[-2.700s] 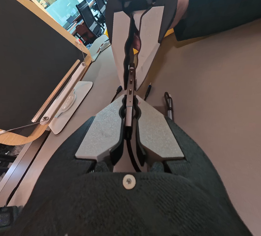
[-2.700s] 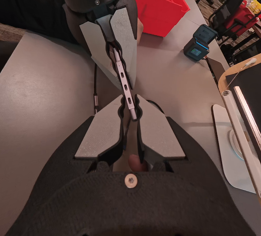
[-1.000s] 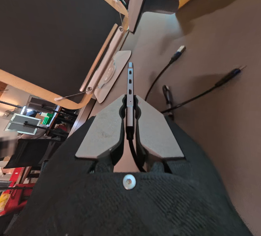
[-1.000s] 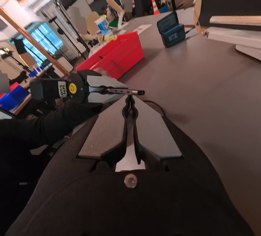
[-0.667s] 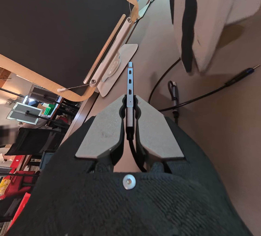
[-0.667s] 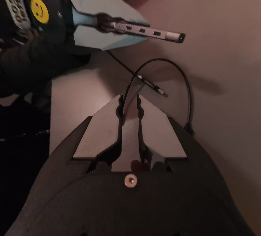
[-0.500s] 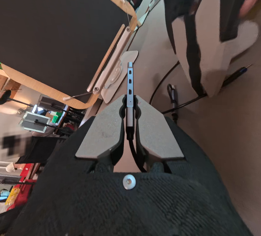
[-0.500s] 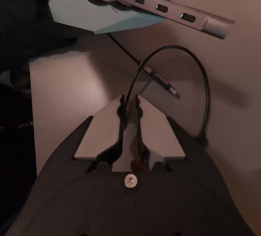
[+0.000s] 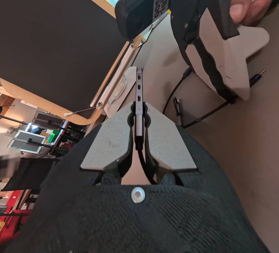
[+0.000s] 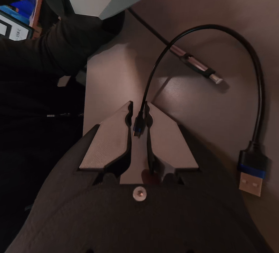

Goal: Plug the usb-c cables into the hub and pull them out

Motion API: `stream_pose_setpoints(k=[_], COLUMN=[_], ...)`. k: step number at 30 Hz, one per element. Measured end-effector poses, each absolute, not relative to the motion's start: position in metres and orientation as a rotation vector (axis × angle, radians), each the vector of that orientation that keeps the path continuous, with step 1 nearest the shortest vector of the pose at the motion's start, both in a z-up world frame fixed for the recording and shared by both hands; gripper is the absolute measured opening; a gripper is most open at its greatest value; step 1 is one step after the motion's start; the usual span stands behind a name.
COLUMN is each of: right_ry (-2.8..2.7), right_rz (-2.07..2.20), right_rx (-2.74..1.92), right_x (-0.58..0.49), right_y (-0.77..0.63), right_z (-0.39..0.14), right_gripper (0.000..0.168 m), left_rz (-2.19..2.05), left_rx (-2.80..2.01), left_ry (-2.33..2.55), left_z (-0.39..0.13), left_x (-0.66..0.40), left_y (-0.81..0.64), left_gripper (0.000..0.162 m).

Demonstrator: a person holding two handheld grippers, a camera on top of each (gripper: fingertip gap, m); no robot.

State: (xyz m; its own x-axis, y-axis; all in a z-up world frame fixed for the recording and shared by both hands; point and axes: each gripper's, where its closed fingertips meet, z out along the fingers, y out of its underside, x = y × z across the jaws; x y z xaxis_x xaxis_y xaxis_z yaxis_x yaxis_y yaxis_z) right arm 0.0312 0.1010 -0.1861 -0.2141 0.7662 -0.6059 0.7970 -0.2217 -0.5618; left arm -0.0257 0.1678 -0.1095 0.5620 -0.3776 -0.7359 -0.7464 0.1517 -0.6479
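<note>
— What fills the upper left of the left wrist view?
— A black board (image 9: 49, 37). Centre frame, the left gripper (image 9: 139, 105) clamps the grey hub (image 9: 139, 91), its ports empty.
— And the right gripper (image 10: 138, 105)?
— Spread apart; the black cable (image 10: 226, 37) loops upward, its usb-c plug (image 10: 138, 126) between the fingers, possibly brushing one.
</note>
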Motion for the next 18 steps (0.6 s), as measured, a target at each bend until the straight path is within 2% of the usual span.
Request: stream_pose_setpoints(k=[4,9,14,18], right_ry=[1.976,1.984,1.907,1.602], right_rz=[-1.411,-1.443,-1.831,-2.203], right_rx=[1.933,1.904,1.924,2.309], right_x=[0.035,0.031,0.021,0.017], right_y=[0.103,0.102,0.119,0.187], right_z=[-0.190,-0.187,-0.131,-0.091], right_gripper=[0.002,0.000,0.000,0.000], left_rz=[0.316,0.310,0.319,0.089], left_rx=[-1.461,-1.473,-1.557,-1.507], left_ry=[1.013,1.022,0.801,0.628], left_z=[-0.108,-0.110,-0.097,-0.070], left_x=[-0.025,-0.024,-0.058,-0.064], left_y=[0.166,0.166,0.177,0.171], left_gripper=[0.007,0.007,0.007,0.006])
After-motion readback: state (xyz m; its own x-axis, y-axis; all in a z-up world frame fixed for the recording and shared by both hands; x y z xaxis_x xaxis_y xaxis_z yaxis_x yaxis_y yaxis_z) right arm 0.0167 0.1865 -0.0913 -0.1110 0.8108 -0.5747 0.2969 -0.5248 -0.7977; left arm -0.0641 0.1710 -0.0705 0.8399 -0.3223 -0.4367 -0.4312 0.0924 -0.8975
